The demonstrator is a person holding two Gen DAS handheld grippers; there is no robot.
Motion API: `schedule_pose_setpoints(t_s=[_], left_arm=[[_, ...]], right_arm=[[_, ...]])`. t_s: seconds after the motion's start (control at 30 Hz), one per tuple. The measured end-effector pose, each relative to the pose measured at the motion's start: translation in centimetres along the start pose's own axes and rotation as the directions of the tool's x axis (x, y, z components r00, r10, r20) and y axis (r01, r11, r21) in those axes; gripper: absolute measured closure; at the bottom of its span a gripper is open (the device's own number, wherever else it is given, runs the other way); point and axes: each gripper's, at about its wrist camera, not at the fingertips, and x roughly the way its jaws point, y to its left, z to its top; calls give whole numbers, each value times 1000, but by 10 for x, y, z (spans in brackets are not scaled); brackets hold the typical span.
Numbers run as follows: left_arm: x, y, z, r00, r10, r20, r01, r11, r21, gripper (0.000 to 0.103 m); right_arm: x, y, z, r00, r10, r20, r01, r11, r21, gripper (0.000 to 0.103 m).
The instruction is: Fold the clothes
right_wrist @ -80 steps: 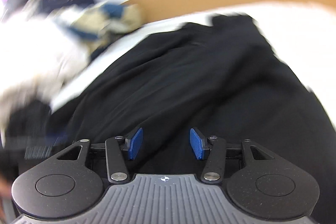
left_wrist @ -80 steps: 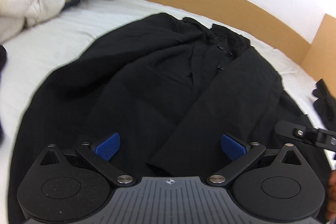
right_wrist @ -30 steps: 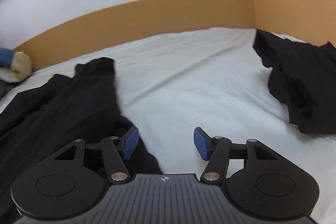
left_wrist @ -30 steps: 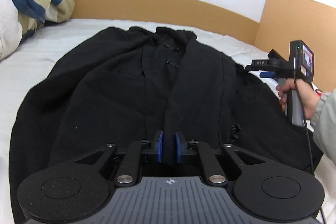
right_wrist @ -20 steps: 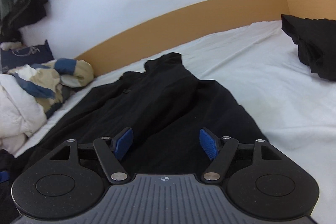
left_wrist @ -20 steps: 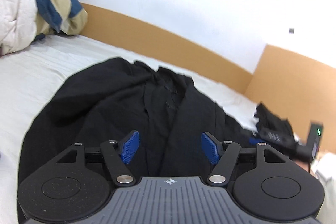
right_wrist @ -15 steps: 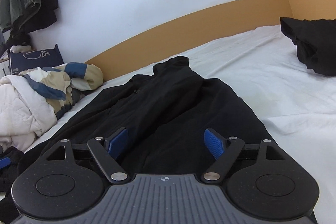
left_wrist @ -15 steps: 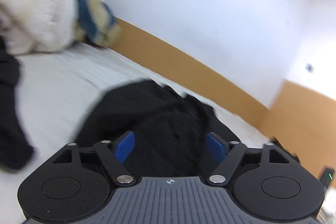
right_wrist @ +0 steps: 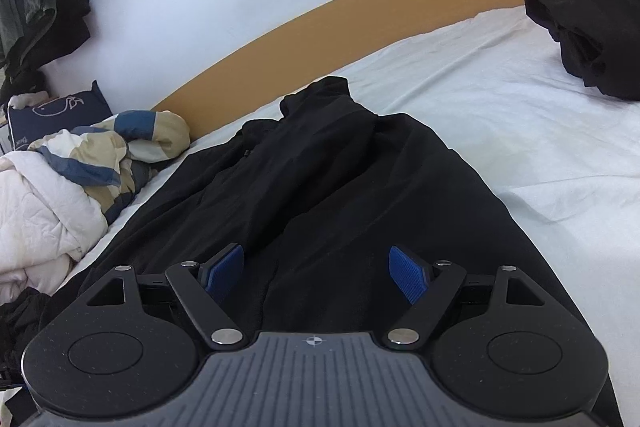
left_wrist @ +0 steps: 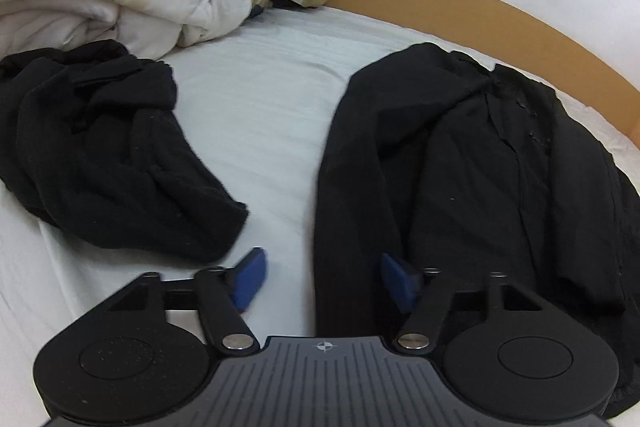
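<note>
Left gripper, jaws wide over the black coat's edge, right gripper also wide; a shallow bite could slip off.

Right hand-held gripper, jaws apart, above black coat on bed

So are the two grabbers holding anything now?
Nothing is held yet. The left gripper has just been closing its jaws around the edge of the long black coat, not yet pinching; the right gripper hangs open over it.
</note>
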Motion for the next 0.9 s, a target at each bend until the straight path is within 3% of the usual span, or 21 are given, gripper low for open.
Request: schedule_pose_setpoints(t_s=[0.03,0.1,0.2,0.27,0.37,0.47,0.53,0.57,0.7,0.83,0.9], left_arm=[[2,-1,5,1000,-13,-16,13,1000,-18,96],[6,2,18,999,-11,-31,9,998,-67,100],[-1,10,47,997,72,17,-70,991,-113,100],[-14,16,75,981,170,92,-157,978,-135,100],[-45,18,121,920,292,262,-267,955,-127,100],[-78,15,164,824,375,423,-357,926,-125,100],[-91,11,183,761,438,479,-435,892,-125,100],[-91,12,187,756,450,476,-450,885,-123,100],[-83,22,195,780,466,418,-465,878,-112,99],[-52,45,174,869,417,265,-391,908,-148,89],[-34,63,160,908,388,158,-357,914,-195,71]], right_arm=[[0,0,0,1000,2,1,-2,1000,5,20],[0,-3,0,1000,7,-1,-7,1000,24,20],[-1,-7,-1,1000,16,-2,-16,998,59,20],[-2,-9,-1,1000,22,-1,-22,997,73,20],[-3,-7,-2,999,39,-3,-38,997,62,20],[-2,-3,-2,999,44,-9,-44,998,35,20],[-1,-2,-2,999,48,-13,-47,999,25,20],[-1,-2,-2,999,47,-16,-47,999,23,20],[2,-2,-1,999,46,-29,-45,999,25,20],[2,-4,0,998,50,-30,-50,998,28,20],[2,-4,0,998,51,-31,-50,998,28,20]])
